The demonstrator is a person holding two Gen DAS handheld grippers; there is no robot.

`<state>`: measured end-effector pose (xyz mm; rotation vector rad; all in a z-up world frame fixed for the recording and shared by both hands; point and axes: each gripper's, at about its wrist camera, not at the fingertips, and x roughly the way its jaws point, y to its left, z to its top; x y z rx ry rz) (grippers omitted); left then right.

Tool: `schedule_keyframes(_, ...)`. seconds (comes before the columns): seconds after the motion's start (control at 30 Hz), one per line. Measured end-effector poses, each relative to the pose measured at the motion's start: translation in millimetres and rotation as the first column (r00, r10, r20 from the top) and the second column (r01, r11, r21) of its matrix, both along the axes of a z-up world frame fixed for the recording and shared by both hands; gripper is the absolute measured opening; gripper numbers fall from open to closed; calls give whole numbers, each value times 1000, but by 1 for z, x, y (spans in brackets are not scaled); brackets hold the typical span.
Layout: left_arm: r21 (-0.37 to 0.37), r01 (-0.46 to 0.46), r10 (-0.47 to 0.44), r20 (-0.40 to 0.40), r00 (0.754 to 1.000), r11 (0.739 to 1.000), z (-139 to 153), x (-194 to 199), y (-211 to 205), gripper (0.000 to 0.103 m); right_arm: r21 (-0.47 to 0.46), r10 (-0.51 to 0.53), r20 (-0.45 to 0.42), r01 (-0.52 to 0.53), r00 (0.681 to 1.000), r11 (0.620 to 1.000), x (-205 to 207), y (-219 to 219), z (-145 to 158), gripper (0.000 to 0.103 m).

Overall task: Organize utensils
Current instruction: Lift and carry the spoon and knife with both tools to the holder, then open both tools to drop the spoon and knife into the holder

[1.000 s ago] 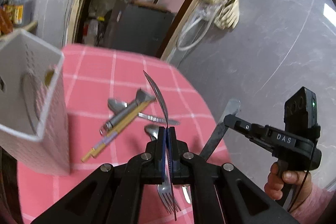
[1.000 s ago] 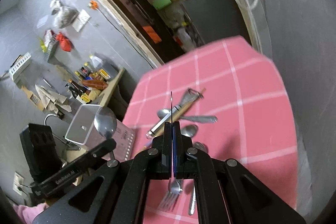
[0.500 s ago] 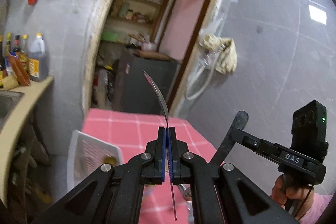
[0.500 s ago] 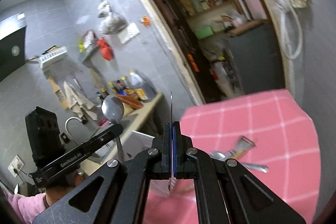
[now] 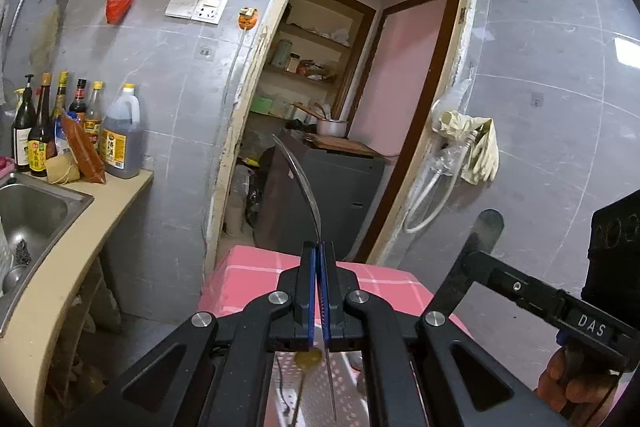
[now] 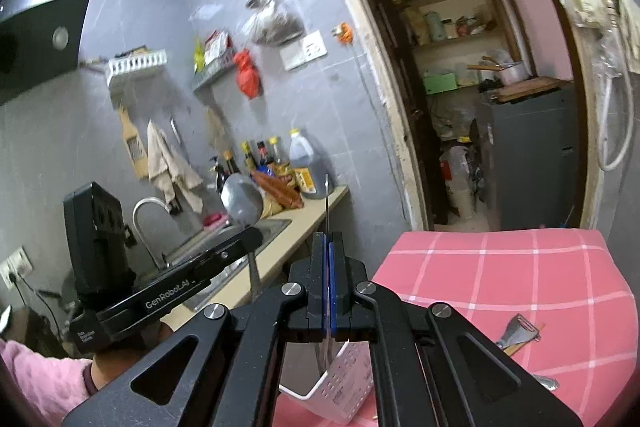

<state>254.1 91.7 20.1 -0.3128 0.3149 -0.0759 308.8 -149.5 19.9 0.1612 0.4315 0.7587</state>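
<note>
Both grippers, left (image 5: pixel 320 259) clamping a spoon (image 5: pixel 298 175), right (image 6: pixel 329 251) pinching a knife (image 6: pixel 327 199), now raised off the table (image 6: pixel 520 267).

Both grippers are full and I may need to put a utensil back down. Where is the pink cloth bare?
The far half of the pink cloth, up to its back edge, is bare. Crowded: the near right edge with loose utensils, and the near left by the white basket.

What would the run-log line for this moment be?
left gripper: shut on spoon | right gripper: shut on utensil | basket: on table, below grippers | next: likely drop both in
</note>
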Motion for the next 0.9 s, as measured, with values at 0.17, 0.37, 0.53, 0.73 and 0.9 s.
schedule_keyframes(0.17, 35, 17, -17, -10, 1000, 999, -16, 3, -3, 3, -41, 16, -26, -18, 1000, 999, 4, 15, -15, 1)
schedule_keyframes(0.37, 41, 45, -43, -43, 998, 998, -34, -1, -8, 3, -79, 24, -76, -30, 997, 996, 8, 21, -34, 1)
schedule_keyframes(0.53, 49, 51, -48, -67, 997, 998, -43, -6, -9, 3, -93, 25, -108, -35, 994, 995, 11, 25, -46, 1)
schedule_keyframes(0.73, 45, 63, -58, -110, 992, 997, -49, -8, -8, 3, -104, 27, -137, -41, 990, 994, 13, 30, -56, 1)
schedule_keyframes(0.9, 30, 71, -66, -132, 989, 997, -52, -10, -7, 3, -110, 23, -166, -42, 986, 993, 14, 30, -65, 1)
